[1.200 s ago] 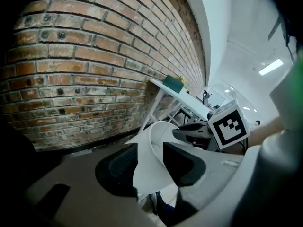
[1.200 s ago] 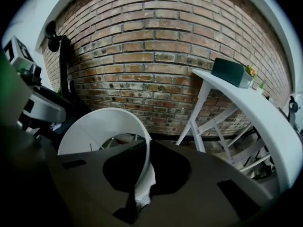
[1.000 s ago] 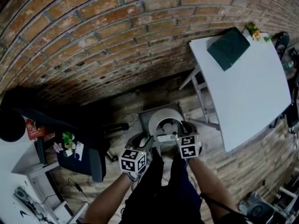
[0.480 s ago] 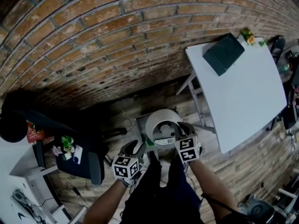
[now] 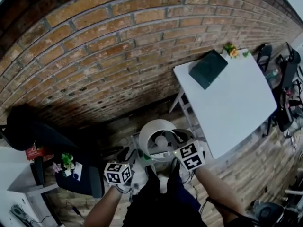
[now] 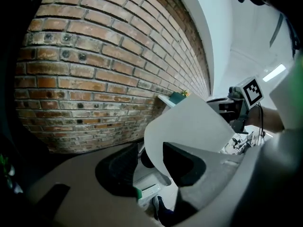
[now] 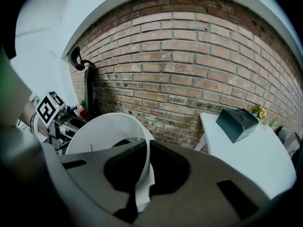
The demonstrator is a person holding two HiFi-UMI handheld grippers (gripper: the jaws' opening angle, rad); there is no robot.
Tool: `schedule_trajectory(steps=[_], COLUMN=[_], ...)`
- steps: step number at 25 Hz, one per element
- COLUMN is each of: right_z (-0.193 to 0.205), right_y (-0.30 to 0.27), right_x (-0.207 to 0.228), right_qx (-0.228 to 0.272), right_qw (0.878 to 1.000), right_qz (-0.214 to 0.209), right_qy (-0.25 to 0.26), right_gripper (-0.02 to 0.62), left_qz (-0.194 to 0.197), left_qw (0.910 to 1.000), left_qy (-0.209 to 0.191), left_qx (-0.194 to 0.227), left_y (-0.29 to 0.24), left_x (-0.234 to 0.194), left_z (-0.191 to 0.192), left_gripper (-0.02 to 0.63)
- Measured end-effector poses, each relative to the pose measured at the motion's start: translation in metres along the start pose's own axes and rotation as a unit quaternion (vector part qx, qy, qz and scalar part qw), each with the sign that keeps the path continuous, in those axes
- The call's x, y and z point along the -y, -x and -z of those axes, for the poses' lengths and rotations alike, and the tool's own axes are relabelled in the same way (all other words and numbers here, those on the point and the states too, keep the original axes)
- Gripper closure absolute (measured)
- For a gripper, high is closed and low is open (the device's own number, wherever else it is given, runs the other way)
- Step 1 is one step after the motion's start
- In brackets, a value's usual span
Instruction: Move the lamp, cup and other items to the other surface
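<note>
red brick wall (image 5: 118,41), white table (image 5: 232,103) against it, wood plank floor (image 5: 246,174)

No legible txt; only b/w square-marker patterns on left cube (image 5: 117,173) & right cube (image 5: 189,156)

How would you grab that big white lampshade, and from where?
Pinch the thin top rim of the lampshade, coming down from the person's side, one jaw inside and one outside. The drum is too wide to span, but its wall is a thin sheet; the right gripper is shut on it so.
</note>
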State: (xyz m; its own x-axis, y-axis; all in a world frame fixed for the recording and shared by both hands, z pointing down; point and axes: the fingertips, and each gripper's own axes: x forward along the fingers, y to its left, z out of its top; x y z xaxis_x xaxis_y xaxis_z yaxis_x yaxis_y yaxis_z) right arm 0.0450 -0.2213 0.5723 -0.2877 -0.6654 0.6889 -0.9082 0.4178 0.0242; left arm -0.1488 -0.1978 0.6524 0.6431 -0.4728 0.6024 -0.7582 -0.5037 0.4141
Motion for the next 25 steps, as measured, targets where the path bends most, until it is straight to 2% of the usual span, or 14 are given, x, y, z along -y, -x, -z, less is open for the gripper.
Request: schedule_trajectory(steps=[4,9,14,19,25], right_z=[-0.035,-0.080,-0.129,-0.166,-0.178], right_y=[0.043,0.105,0.180,0.260,0.333], right_x=[0.001,0.016,0.049,0.086,0.155], right_qx=[0.012,0.024,0.048,0.060,0.068], right_qw=[1.000,0.999,0.998,0.998,0.996], right_qz=[-0.013,-0.015,-0.002,0.010,0.057], right_qy=[0.009,0.024,0.044,0.029,-0.016], right_gripper=[0.588,0.588,0.589,0.589,0.589], left_qz=[-0.003,0.005,0.020,0.042,0.053], left_qw=[0.9997,0.9992,0.9978,0.9966,0.9960], left_qy=[0.015,-0.002,-0.015,-0.025,-0.031], left_qx=[0.018,0.039,0.061,0.066,0.065], left_y=[0.024,0.036,0.044,0.049,0.048], left_x=[0.002,0.009,0.028,0.053,0.066], left_z=[-0.016,-0.046,-0.068,-0.074,-0.070], left_gripper=[0.442,0.443,0.446,0.448,0.449])
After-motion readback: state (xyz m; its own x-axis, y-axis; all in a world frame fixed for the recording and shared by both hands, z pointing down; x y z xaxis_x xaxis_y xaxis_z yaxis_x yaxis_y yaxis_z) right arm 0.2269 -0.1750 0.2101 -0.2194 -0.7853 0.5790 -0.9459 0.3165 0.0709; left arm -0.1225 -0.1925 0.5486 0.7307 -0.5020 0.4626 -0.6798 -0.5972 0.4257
